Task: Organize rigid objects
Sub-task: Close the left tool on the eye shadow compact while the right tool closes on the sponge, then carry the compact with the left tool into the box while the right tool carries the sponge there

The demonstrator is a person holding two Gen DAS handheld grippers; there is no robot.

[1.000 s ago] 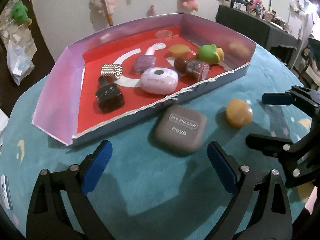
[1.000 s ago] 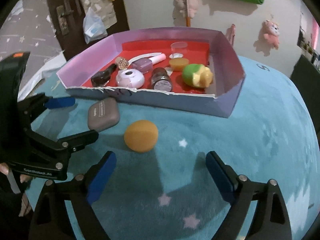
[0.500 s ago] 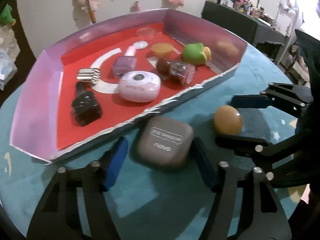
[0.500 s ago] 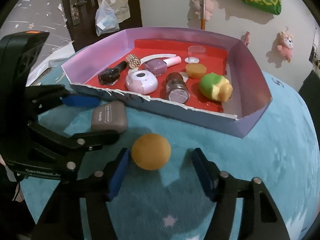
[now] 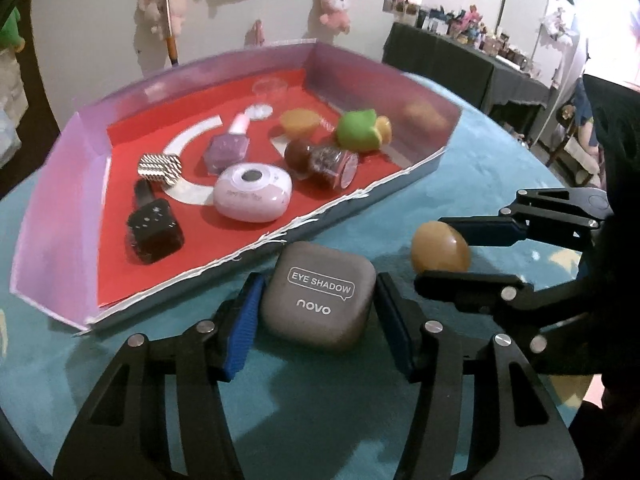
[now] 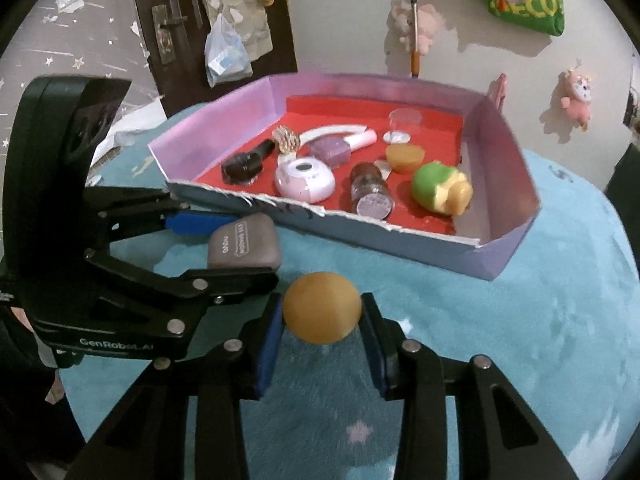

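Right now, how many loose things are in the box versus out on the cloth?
In the box: 9
On the cloth: 2, the eyeshadow case in the left gripper and the orange ball in the right gripper
Total: 11

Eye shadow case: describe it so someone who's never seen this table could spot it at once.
Start at the big tray with purple walls and a red floor on the teal cloth. Just outside its torn front edge lies the eye shadow case, between the left gripper fingers. It is the only grey, flat, rounded-square thing there, lettered EYE SHADOW; the orange ball beside it is round and plain.
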